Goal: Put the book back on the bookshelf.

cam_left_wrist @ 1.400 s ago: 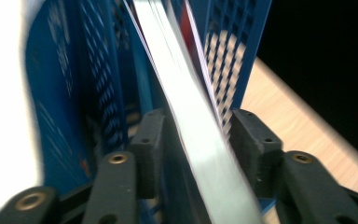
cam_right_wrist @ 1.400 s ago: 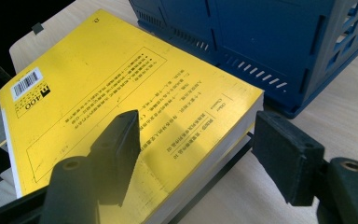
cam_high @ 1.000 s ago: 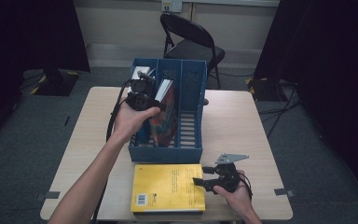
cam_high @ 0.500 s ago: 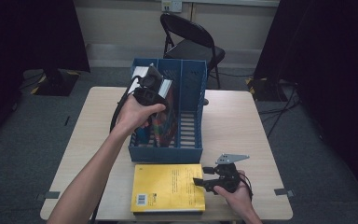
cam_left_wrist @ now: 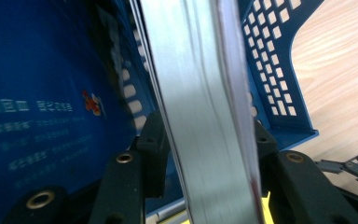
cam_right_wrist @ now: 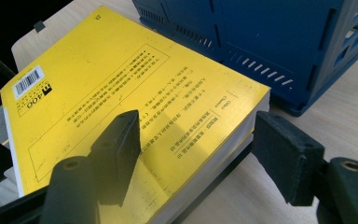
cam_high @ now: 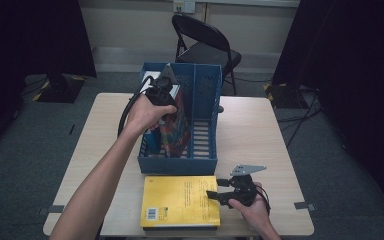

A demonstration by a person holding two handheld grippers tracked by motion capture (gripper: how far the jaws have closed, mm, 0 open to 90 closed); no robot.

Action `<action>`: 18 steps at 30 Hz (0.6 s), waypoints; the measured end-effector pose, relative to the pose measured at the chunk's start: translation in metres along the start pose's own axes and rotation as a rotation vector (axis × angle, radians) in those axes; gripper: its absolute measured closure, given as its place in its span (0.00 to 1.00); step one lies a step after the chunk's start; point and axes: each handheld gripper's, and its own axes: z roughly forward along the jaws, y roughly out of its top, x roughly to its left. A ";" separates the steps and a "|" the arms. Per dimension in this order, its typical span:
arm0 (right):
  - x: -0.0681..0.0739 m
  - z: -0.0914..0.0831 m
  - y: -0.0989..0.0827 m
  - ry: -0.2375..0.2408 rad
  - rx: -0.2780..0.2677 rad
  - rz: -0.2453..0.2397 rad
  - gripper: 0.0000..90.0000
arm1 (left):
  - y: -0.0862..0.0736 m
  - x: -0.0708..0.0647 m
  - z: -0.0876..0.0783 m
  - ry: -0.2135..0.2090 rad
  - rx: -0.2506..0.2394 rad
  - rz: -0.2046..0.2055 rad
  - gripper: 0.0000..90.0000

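The thick book with a colourful cover (cam_high: pixel 175 125) stands upright in the left compartment of the blue perforated plastic file rack (cam_high: pixel 202 160) on the pale wooden bench (cam_high: pixel 260 130). From above, the left gripper (cam_high: pixel 161 92) sits at the book's top edge; whether it grips cannot be told there. The left gripper view settles it: the book's silvery page edge (cam_left_wrist: pixel 205 121) runs between the jaws, which have just been closing and press on both sides. The right gripper (cam_high: pixel 219 189), seen from above beside the flat yellow paperback book (cam_high: pixel 180 200), stands open in the right gripper view, its jaws straddling that book's corner (cam_right_wrist: pixel 177 121) without pressing.
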 end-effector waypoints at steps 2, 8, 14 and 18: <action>0.000 0.000 0.000 0.002 0.002 0.004 0.35 | 0.004 0.000 0.002 0.009 0.037 -0.025 0.66; -0.002 -0.003 -0.001 -0.002 -0.004 0.011 0.35 | 0.008 0.001 0.001 -0.018 0.045 -0.062 0.57; -0.002 -0.001 0.000 -0.004 -0.001 0.008 0.35 | 0.006 0.000 0.004 0.048 0.035 -0.041 0.63; -0.001 -0.002 -0.001 -0.004 -0.004 0.010 0.35 | 0.003 0.002 0.012 0.068 0.067 -0.038 0.73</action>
